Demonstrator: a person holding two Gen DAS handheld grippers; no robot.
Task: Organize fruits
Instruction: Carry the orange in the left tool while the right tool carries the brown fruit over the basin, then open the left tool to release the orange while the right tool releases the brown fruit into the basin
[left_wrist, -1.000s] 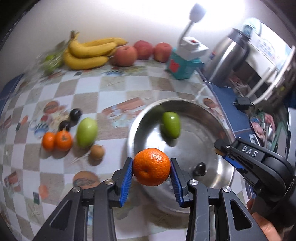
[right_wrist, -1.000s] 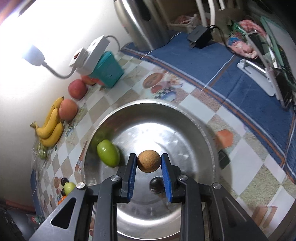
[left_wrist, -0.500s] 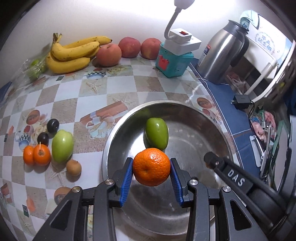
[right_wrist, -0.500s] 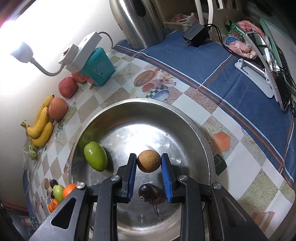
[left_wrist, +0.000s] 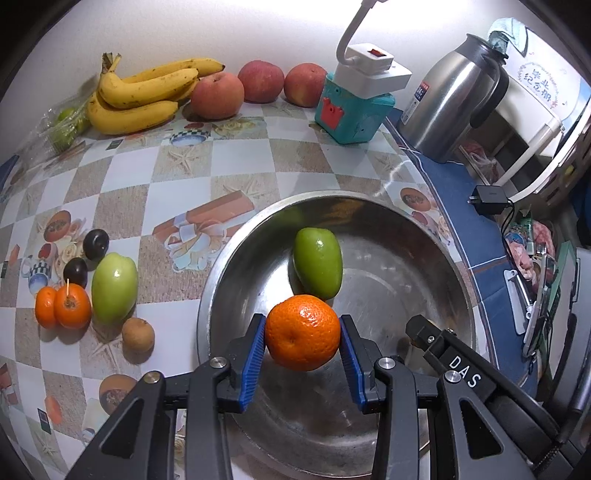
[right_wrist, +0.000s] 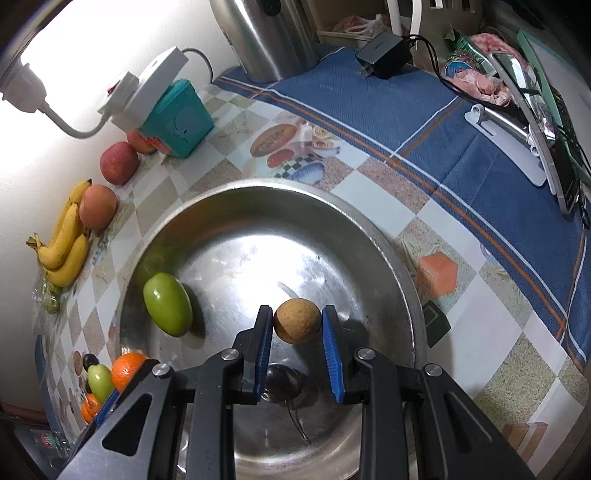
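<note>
Orange mandarin (left_wrist: 302, 332) clamped between my left gripper (left_wrist: 302, 341) blue pads, held over the near part of the steel basin (left_wrist: 458, 266), clear of its floor, so it can be let go straight into the pile. My right gripper (right_wrist: 297, 326) is squeezed on a small brown round fruit (right_wrist: 297, 320), longan-like, also hanging over the basin's middle; both point steeply down, which I read as two drops pending. Below the right jaws a dark round fruit (right_wrist: 282, 380) sits on the basin floor, mostly hidden by my fingers, type unclear. One green oblong fruit (left_wrist: 317, 266) already lies toward the basin's far-left wall. Left of the basin, near the table's left edge, the unsorted cluster: another green fruit (left_wrist: 113, 288), two small orange ones (left_wrist: 64, 305), two dark plums (left_wrist: 85, 258), one brown fruit (left_wrist: 138, 334). Those look next. Along the table's far edge by the wall: bananas (left_wrist: 144, 94), three apples (left_wrist: 258, 86), a bagged green item (left_wrist: 68, 123) I can't identify. Teal box with power strip (left_wrist: 354, 107) and steel kettle (left_wrist: 450, 107) at the far right. The basin's near rim is cut off by my own arms.
</note>
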